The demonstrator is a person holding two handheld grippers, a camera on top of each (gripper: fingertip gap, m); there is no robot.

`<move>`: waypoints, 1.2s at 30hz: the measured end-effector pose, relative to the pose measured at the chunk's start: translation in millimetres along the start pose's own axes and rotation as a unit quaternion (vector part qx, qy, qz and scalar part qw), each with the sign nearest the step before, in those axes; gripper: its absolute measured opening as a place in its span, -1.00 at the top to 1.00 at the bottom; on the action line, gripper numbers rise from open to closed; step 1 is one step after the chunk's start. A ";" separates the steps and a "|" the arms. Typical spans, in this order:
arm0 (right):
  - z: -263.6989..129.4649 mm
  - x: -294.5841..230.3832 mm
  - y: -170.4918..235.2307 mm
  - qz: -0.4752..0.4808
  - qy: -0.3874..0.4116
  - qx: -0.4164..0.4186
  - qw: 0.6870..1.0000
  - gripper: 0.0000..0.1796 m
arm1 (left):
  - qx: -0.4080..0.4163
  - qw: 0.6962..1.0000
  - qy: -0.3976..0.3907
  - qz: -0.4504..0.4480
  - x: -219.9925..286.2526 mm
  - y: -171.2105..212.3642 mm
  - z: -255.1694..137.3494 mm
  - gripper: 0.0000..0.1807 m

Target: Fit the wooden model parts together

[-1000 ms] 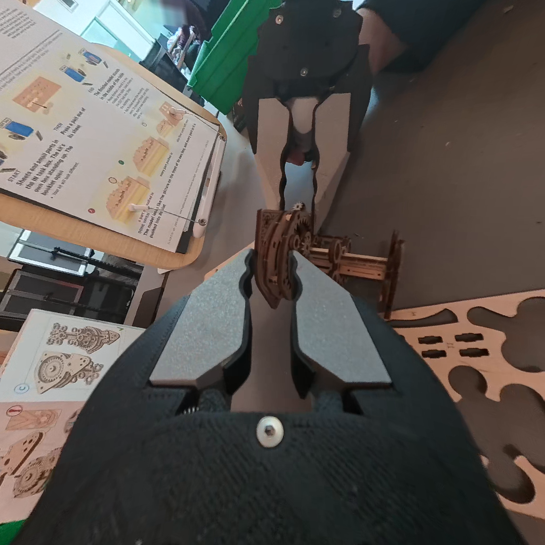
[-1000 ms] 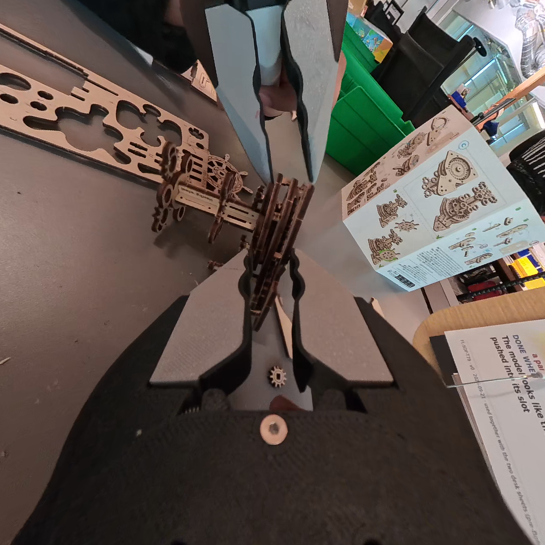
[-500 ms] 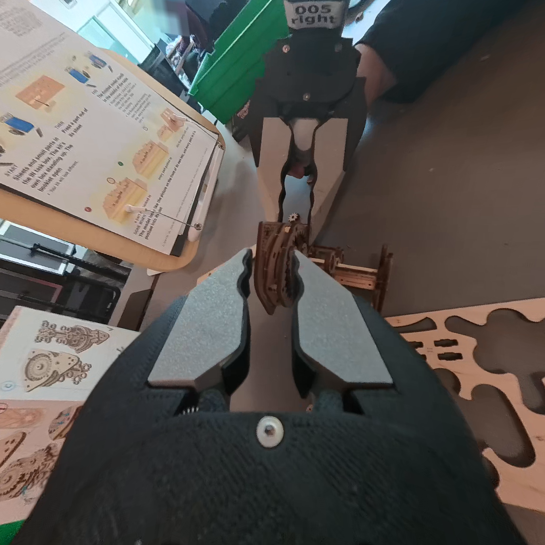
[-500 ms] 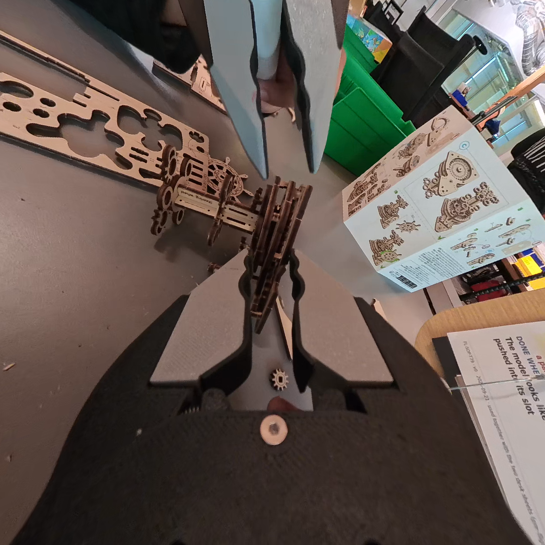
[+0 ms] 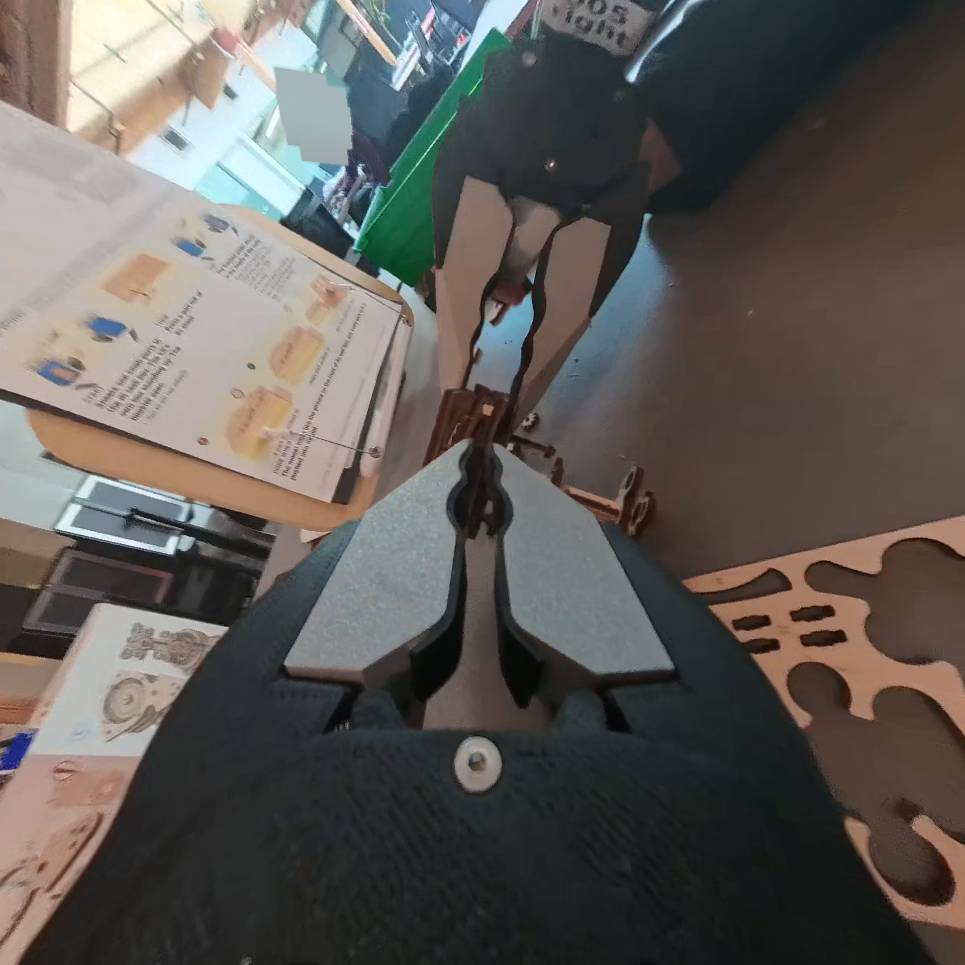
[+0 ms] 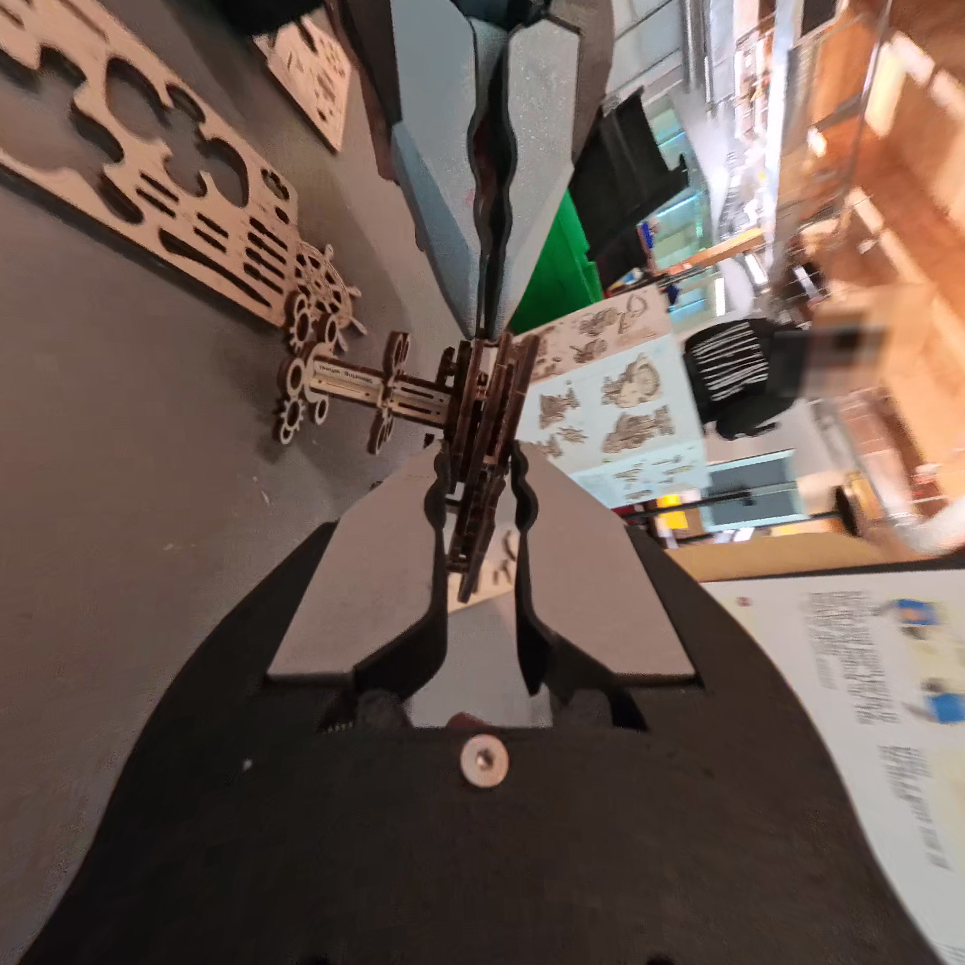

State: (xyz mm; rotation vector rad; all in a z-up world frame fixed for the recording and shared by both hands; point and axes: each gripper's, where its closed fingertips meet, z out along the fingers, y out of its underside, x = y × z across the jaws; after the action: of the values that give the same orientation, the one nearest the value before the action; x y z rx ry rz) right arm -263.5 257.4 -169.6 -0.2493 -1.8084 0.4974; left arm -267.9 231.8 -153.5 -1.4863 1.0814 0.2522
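Left gripper (image 5: 481, 459): clenched on wooden gear model (image 6: 478, 418). Right gripper (image 6: 478, 465): fingers straddle the model, contact uncertain. Punched plywood sheet (image 6: 156, 193) beside model.

Two tools in play, the left tool (image 5: 481, 459) and the right tool (image 6: 478, 459). One dark wooden model (image 6: 470, 418) between them. One loose small gear (image 5: 529, 419) on the worktop (image 5: 757, 339). Two punched-out wooden sheets: a big one (image 6: 151, 183) and a smaller one (image 6: 313, 83). One printed kit box (image 6: 616, 407). One instruction sheet (image 5: 198, 334). One green bin (image 5: 418, 198).
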 end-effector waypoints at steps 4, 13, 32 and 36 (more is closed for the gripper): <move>-5.8 4.5 -1.2 -0.131 0.051 -0.048 0.989 0.80 | -0.014 0.999 -0.004 -0.034 -1.5 4.3 -1.4 0.82; -5.9 2.2 -5.2 -0.165 0.066 -0.055 0.983 0.80 | 0.043 0.965 -0.034 -0.256 -39.3 15.3 -13.6 0.49; -11.4 -5.9 -18.1 0.150 -0.053 0.075 0.984 0.67 | 0.065 0.941 0.048 -0.329 -11.2 6.5 32.7 0.35; -24.2 0.6 -15.7 0.163 -0.047 0.082 0.982 0.67 | 0.053 0.958 0.014 -0.283 -11.9 7.8 32.7 0.34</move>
State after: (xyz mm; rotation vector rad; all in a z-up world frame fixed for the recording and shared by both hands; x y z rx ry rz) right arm -239.3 248.7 -156.5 -0.4164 -1.8134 0.8981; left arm -266.3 267.1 -158.8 -1.6368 0.6402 -0.2276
